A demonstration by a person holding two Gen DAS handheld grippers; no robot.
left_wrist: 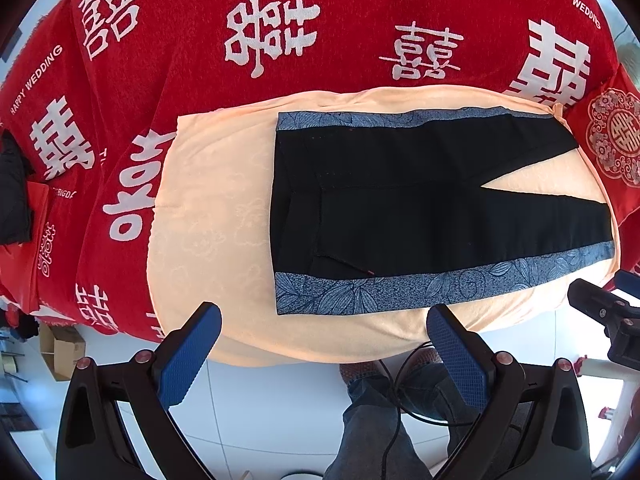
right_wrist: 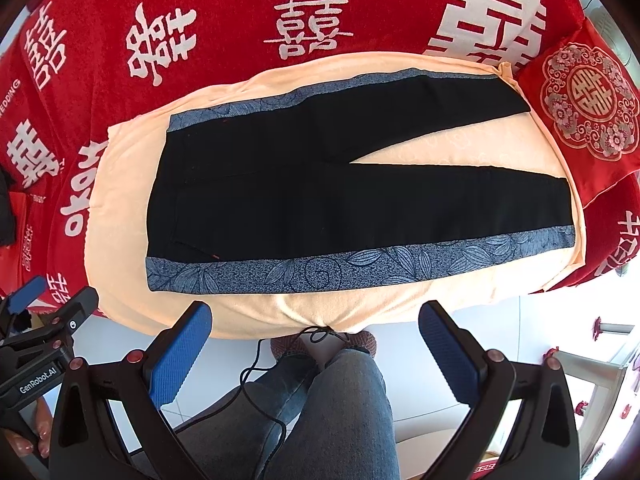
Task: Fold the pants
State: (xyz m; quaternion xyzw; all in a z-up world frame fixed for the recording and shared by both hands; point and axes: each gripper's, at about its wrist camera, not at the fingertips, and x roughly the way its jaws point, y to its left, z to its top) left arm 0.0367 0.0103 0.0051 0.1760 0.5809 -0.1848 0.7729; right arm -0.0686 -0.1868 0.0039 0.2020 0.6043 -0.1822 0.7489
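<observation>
Black pants (left_wrist: 400,200) with blue leaf-patterned side stripes lie flat and spread on a peach cloth (left_wrist: 208,208), waistband to the left, two legs parted to the right. They also show in the right wrist view (right_wrist: 300,192). My left gripper (left_wrist: 324,320) is open and empty, hovering above the near edge of the cloth, just short of the near stripe. My right gripper (right_wrist: 316,318) is open and empty, also above the near edge, apart from the pants. The right gripper shows at the right edge of the left wrist view (left_wrist: 600,312); the left gripper shows at the left edge of the right wrist view (right_wrist: 48,320).
The peach cloth (right_wrist: 120,160) lies on a bed with a red cover (left_wrist: 320,20) printed with white characters. A red cushion (right_wrist: 584,100) sits past the leg ends. My legs in jeans (right_wrist: 340,400) and a black cable (right_wrist: 256,380) are below. A cardboard box (left_wrist: 60,352) stands on the floor at left.
</observation>
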